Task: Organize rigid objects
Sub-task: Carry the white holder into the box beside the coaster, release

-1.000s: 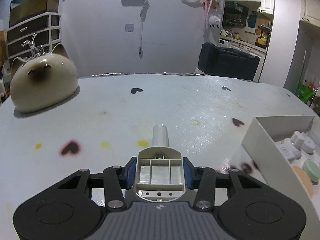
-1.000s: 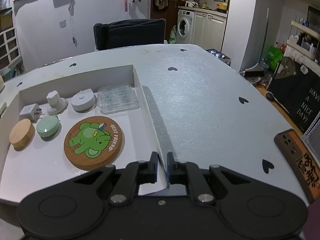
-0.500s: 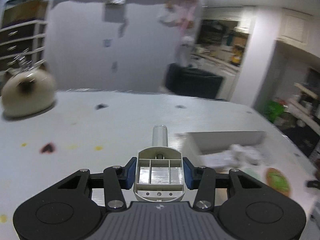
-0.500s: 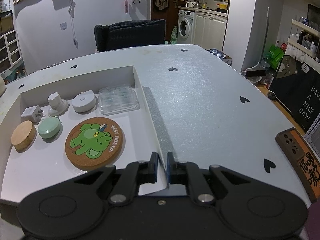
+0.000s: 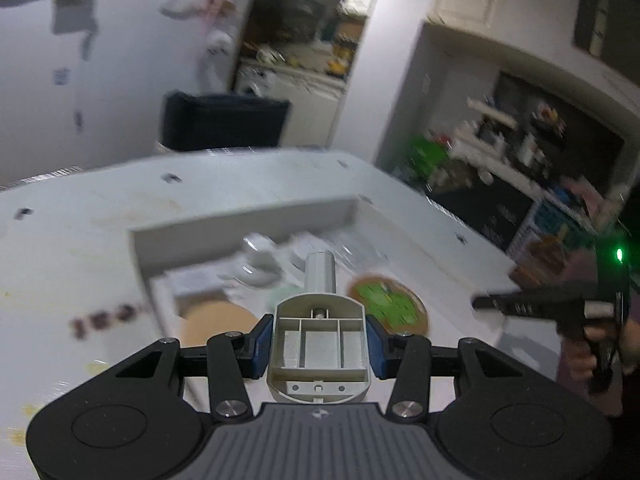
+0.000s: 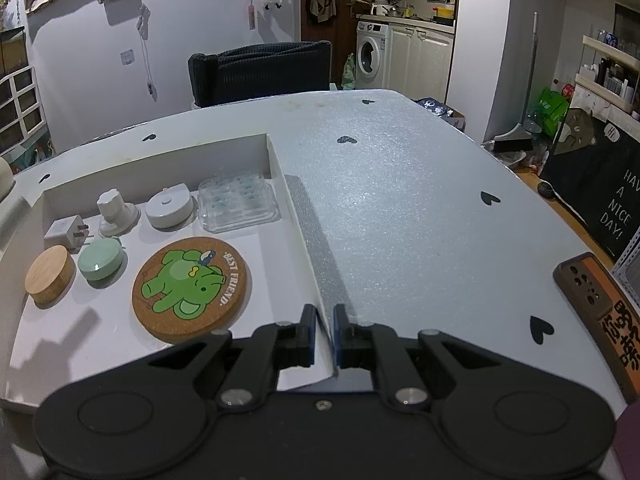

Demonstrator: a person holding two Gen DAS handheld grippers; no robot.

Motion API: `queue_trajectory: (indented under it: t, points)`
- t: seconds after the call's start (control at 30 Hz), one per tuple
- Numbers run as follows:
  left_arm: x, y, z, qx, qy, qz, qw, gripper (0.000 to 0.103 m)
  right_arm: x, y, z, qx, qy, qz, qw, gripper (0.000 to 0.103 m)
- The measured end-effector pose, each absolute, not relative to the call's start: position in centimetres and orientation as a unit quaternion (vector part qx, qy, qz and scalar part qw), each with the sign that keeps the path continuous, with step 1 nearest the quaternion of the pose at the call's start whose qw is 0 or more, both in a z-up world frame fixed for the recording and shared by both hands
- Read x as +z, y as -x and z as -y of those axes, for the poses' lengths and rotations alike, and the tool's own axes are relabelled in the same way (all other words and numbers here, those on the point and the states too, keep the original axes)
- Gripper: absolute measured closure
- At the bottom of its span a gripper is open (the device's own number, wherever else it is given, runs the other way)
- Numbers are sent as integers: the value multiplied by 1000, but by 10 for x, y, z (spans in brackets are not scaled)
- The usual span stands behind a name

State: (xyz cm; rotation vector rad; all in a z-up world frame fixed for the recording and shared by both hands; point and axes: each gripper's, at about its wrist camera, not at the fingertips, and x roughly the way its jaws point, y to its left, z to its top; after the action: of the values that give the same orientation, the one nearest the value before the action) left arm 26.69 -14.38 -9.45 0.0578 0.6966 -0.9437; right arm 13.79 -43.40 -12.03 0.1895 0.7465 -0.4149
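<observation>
Mid-carry: left gripper (image 5: 319, 344), jaws clamped on a grey plastic bracket (image 5: 319, 340), above the white tray (image 6: 276, 152) on the counter (image 6: 400, 208). Right gripper (image 6: 323, 326), jaws pinching the tray's side wall. Next, probably: lowering the bracket into bare tray floor, clear of the elephant coaster (image 6: 191, 286).

The left gripper (image 5: 319, 346) is clamped on a grey plastic part (image 5: 319, 344), its blue pads (image 5: 259, 345) pressed flat against the part's two sides, the part's round stem pointing toward twelve o'clock; the gripper tilts downward. The right gripper (image 6: 323, 334) also tilts downward, its jaws closed on the thin white tray wall (image 6: 304, 240); in the left wrist view it shows at three o'clock, blurred, with a hand (image 5: 600, 344) wrapped around its handle.
</observation>
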Motion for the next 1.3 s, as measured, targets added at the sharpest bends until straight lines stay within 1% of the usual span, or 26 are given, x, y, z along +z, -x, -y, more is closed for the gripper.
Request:
queue_trajectory:
  t: [0.2, 0.57, 0.6, 0.63, 0.67, 0.7, 0.73, 0.97, 1.03, 1.3]
  points:
    - [-118, -272, 176, -454, -50, -387, 801, 55, -120, -138, 434, -200, -91, -361, 906, 94]
    - [-126, -274, 212, -439, -117, -396, 798, 55, -121, -137, 435, -199, -95, -359, 907, 94]
    - [-126, -274, 213, -436, -119, -396, 799, 51, -121, -137, 435, -199, -95, -359, 907, 94]
    - [-126, -274, 214, -432, -121, -397, 801, 41, -121, -138, 435, -198, -96, -359, 907, 94]
    - [-126, -273, 213, -429, -122, -396, 802, 34, -121, -138, 435, -198, -96, -359, 907, 94]
    - [-125, -272, 213, -427, -123, -396, 804, 25, -121, -138, 434, -198, -96, -359, 907, 94]
    - [-124, -270, 212, -426, -124, -395, 805, 19, -121, -138, 435, -198, -96, -359, 907, 94]
    - [-122, -263, 208, -413, -114, -397, 812, 6, -121, -138, 435, -198, -96, -359, 907, 94]
    - [-121, -261, 207, -409, -112, -396, 815, 1, -121, -138, 435, -198, -96, -359, 907, 94]
    - [-110, -252, 203, -406, -98, -386, 822, 0, -121, -138, 435, -198, -95, -359, 907, 94]
